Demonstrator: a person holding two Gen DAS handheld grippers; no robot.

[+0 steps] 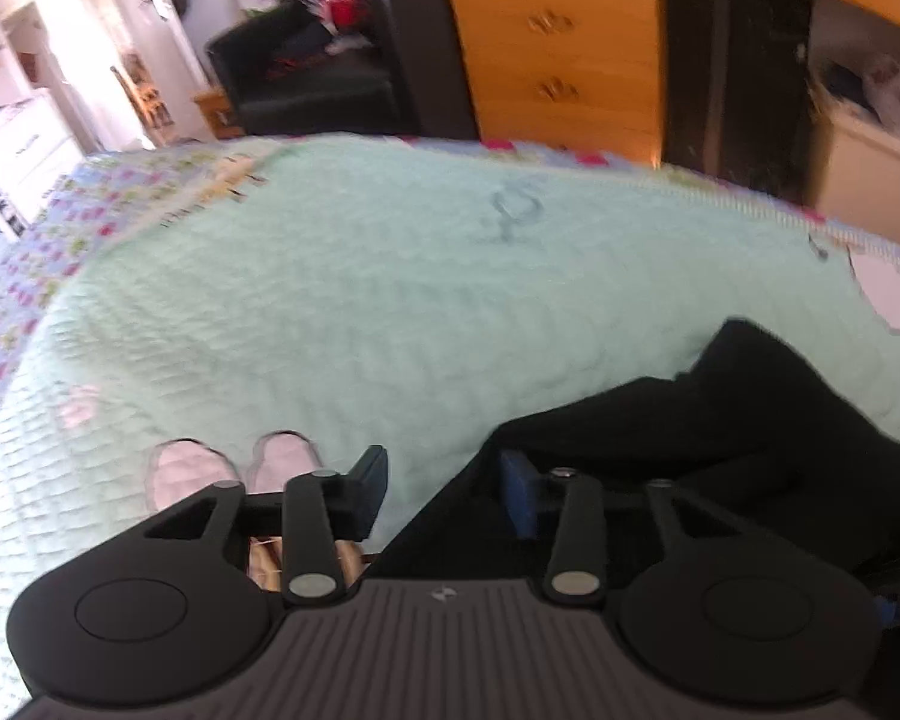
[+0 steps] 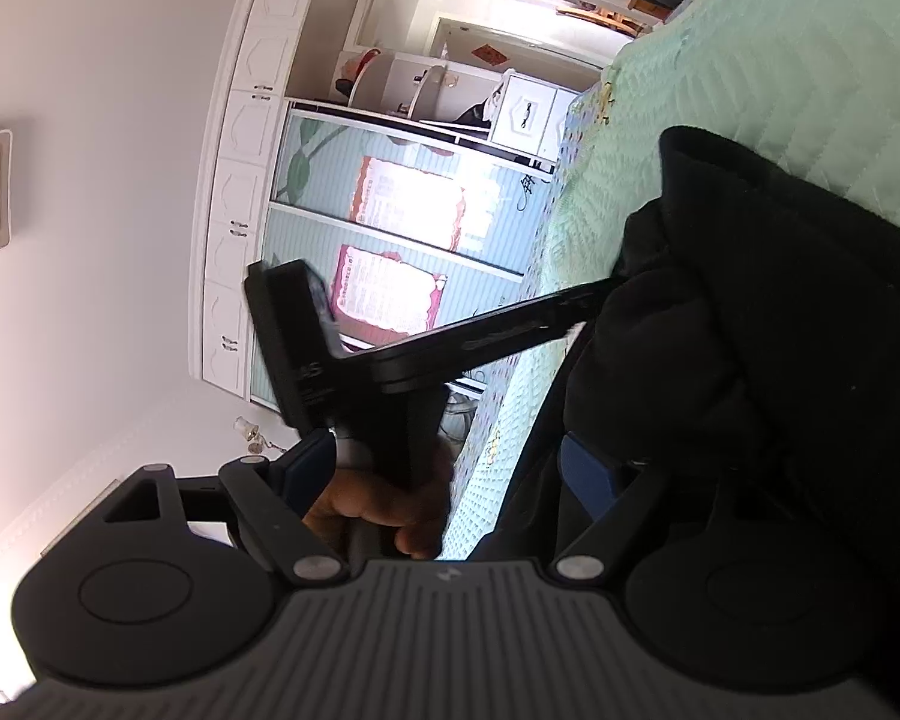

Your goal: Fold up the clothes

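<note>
A black garment point(image 1: 720, 420) lies bunched on the mint-green quilted bedcover point(image 1: 360, 312), at the lower right of the left wrist view. My left gripper point(image 1: 444, 486) points down at its left edge. The jaws are open: the right finger point(image 1: 519, 495) rests over the black cloth, the left finger point(image 1: 369, 477) over bare quilt, and the pads press on nothing. In the right wrist view the garment point(image 2: 750, 330) is heaped on the bed. My right gripper point(image 2: 450, 471) is open wide, with cloth draped beside its right finger point(image 2: 588, 474). A hand point(image 2: 378, 504) holds the left tool ahead of it.
A wooden chest of drawers point(image 1: 558, 48) and a black armchair point(image 1: 306, 78) stand beyond the bed's far edge. The quilt has a patterned border point(image 1: 30, 276) and pink patches point(image 1: 192, 474). White wardrobes point(image 2: 252, 180) and a doorway point(image 2: 510, 42) lie past the bed's side.
</note>
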